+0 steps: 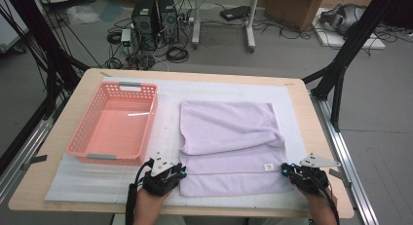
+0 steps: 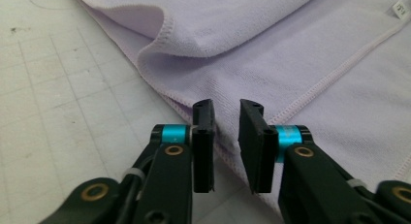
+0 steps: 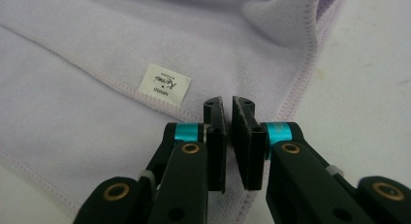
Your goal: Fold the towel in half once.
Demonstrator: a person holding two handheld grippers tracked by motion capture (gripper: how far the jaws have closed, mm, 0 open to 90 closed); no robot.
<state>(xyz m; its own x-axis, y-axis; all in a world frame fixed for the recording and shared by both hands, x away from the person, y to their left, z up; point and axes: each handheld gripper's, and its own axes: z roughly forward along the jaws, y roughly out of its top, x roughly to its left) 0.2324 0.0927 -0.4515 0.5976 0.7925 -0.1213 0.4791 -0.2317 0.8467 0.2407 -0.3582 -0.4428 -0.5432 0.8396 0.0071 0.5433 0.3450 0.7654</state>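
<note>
A lilac towel [image 1: 226, 132] lies partly folded on the white mat [image 1: 165, 103], its far half doubled over toward me. My left gripper [image 1: 178, 174] is at the towel's near left corner. In the left gripper view the towel [image 2: 300, 54] has its stitched edge running under the left gripper [image 2: 228, 107], whose jaws stand open a finger's width apart. My right gripper [image 1: 286, 170] is at the near right corner. In the right gripper view the right gripper [image 3: 228, 104] has its jaws pressed almost together over the towel [image 3: 97, 44] at its hem, beside a white label [image 3: 164, 84].
A pink plastic basket [image 1: 85, 122] with nothing in it stands on the mat left of the towel. Bare wooden table [image 1: 316, 152] borders the mat on the right. Beyond the table, computer towers [image 1: 156, 18] and cables sit on the floor.
</note>
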